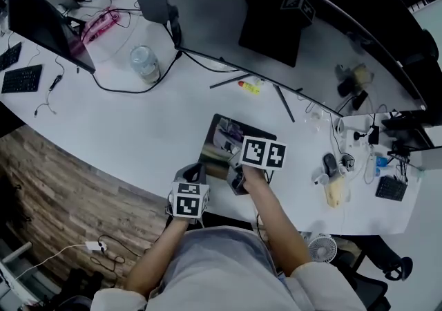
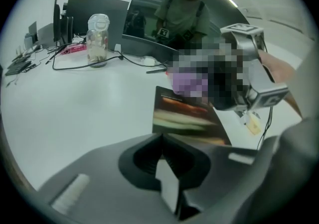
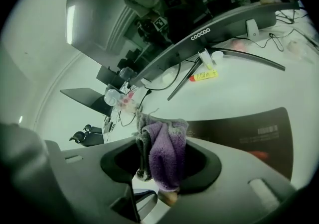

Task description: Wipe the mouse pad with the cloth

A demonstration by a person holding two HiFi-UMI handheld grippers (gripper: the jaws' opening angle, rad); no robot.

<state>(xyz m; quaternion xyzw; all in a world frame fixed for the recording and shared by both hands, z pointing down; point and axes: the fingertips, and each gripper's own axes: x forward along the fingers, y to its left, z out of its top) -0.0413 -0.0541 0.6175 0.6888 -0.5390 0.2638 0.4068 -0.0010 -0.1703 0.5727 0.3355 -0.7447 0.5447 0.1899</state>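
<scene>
The dark mouse pad (image 1: 222,131) with a printed picture lies on the white desk (image 1: 124,130) near its front edge. My right gripper (image 1: 238,166) hovers over the pad's near right part, shut on a purple and grey cloth (image 3: 163,152) bunched between its jaws. The pad (image 3: 249,127) stretches to the right just beyond it. My left gripper (image 1: 195,170) sits at the pad's near left corner by the desk edge, jaws together with nothing between them (image 2: 160,141). From there the pad (image 2: 183,116) lies just ahead and the right gripper (image 2: 249,76) holds the cloth (image 2: 188,81) above its far end.
A wide curved monitor (image 1: 276,19) stands behind the pad, its stand legs and a yellow tube (image 1: 248,86) in front. A glass jar (image 1: 144,62) and a black cable sit back left, a laptop (image 1: 48,23) and keyboard (image 1: 21,79) far left. Small gadgets (image 1: 333,189) clutter the right.
</scene>
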